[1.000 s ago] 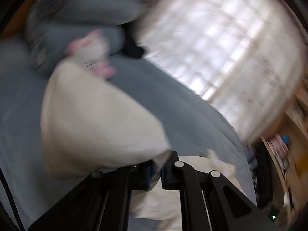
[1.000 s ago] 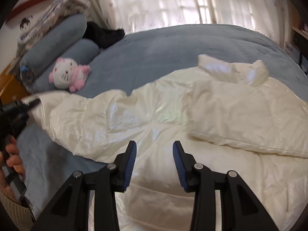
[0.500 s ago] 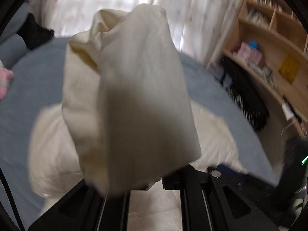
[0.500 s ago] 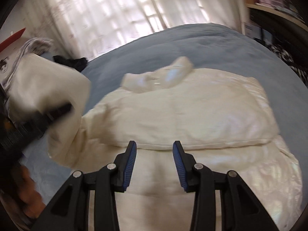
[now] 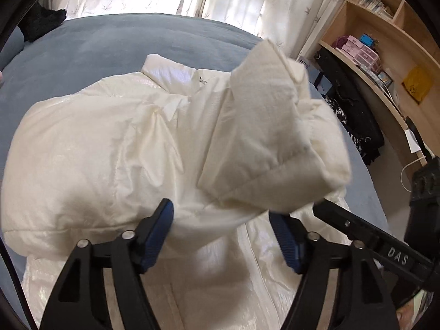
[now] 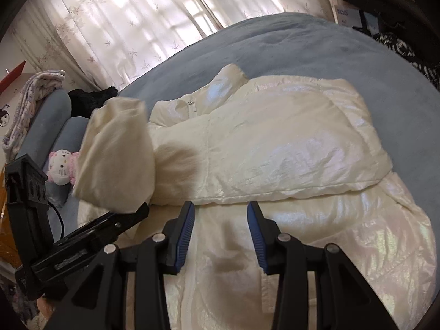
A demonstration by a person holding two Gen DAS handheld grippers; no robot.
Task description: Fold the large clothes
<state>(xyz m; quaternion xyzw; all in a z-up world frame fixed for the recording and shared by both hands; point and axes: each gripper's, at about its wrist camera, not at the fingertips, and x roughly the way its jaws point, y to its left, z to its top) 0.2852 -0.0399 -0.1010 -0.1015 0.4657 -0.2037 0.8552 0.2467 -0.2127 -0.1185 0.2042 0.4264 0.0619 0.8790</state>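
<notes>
Our left gripper (image 5: pixel 221 232) is opening, the puffy cream jacket's sleeve (image 5: pixel 272 140) between its pads, untouched. Only the right view shows the pink-and-white plush cat (image 6: pixel 62 166) beside that jacket (image 6: pixel 288 148) — our right gripper (image 6: pixel 220 233) is opening over it, holding nothing.

Both wrist views close, angled down, sharing jacket (image 5: pixel 110 151)

You have a grey-blue bed (image 6: pixel 302 46) under sheer leaf-print curtains (image 6: pixel 123 27), a pink-and-white plush cat (image 6: pixel 62 166) by the bolsters, wooden shelves (image 5: pixel 385 44) alongside.

place: home bedroom | signs: blue bed (image 5: pixel 115 44), window curtains (image 6: pixel 115 27), plush toy (image 6: pixel 62 166), bookshelf (image 5: pixel 385 35)
</notes>
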